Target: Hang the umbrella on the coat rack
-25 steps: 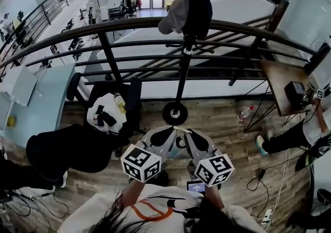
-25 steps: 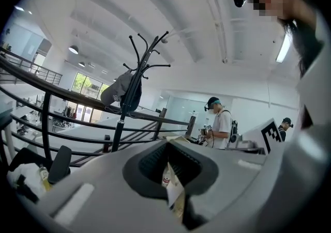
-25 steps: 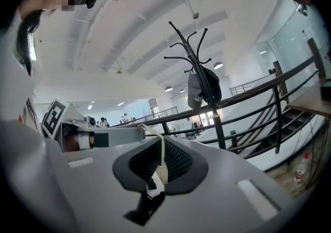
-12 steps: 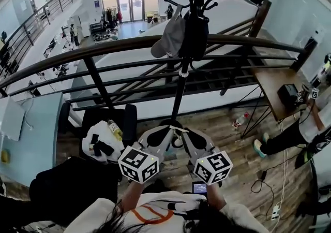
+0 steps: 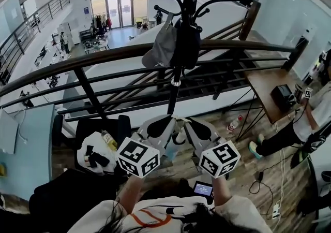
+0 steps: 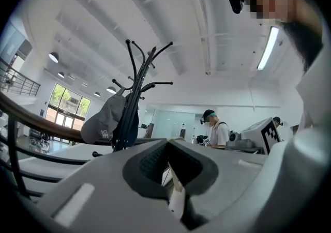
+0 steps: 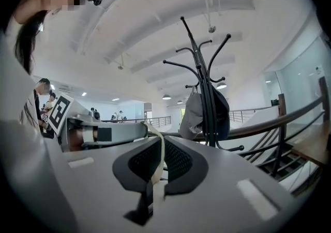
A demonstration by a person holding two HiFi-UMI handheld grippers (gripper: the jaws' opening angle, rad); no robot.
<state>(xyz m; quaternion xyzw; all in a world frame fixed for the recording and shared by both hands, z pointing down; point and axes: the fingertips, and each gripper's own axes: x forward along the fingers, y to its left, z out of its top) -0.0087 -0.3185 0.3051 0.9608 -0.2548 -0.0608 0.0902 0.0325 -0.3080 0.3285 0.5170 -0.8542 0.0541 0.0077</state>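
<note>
**Grippers, two.** Left gripper [image 6: 168, 159] and right gripper [image 7: 158, 157], held side by side and close together, tips pointing at the rack. Each carries one marker cube [image 5: 137, 157] printed with black-and-white squares.

**Umbrella strap [image 7: 161, 146], one.** A cream band that runs from one gripper to the other. The left jaws are closed on one end and the right jaws on the other. It sits between the tips, near the pole and below the hooks (the rest of the umbrella cannot be made out under the grippers).

**Coat rack [image 5: 174, 89], one.** Black pole, upright, with several curved arms at the top. Two things hang on it: one grey cap [image 5: 159, 48], touching one dark bag or garment [image 5: 187, 45]. The cap bears small white lettering, too small to read.

**Edges.** The curved railing [image 5: 103, 56] runs just behind the pole, with a lower floor beyond it. A chair [image 5: 98, 133] loaded with odds and ends stands to the left. A wooden desk [image 5: 264, 79] stands to the right, well apart, and one bottle [image 5: 234, 122] lies on the floor near its legs. Bare plank floor lies ahead of the grippers.
</note>
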